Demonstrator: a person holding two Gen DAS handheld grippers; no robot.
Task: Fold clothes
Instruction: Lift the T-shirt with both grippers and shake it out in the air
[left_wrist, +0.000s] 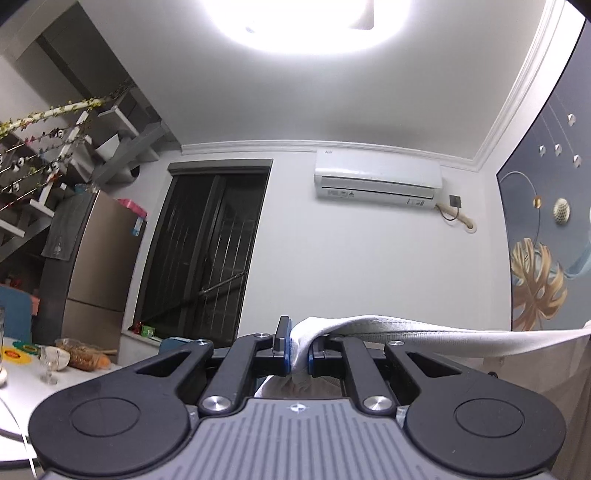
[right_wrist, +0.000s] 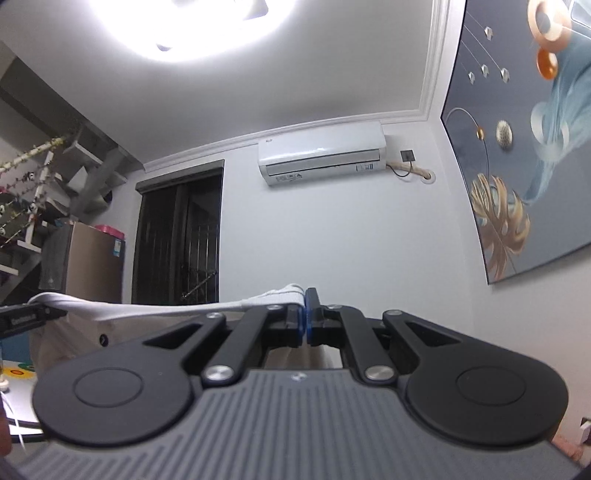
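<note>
A white garment (left_wrist: 424, 334) hangs in the air, stretched between both grippers. My left gripper (left_wrist: 298, 354) is shut on one end of its ribbed hem, and the cloth runs off to the right. My right gripper (right_wrist: 306, 325) is shut on the other end of the white garment (right_wrist: 147, 312), which stretches left toward the other gripper's black body (right_wrist: 26, 319). The rest of the garment drapes down below the hem, mostly hidden behind the gripper bodies. Both cameras tilt up toward the wall and ceiling.
A white table (left_wrist: 22, 391) at lower left holds a glass (left_wrist: 50, 363), a snack bag (left_wrist: 83, 356) and coasters. A fridge (left_wrist: 99, 266), a dark barred window (left_wrist: 207, 251), an air conditioner (left_wrist: 376, 181) and wall art (left_wrist: 546, 221) are beyond.
</note>
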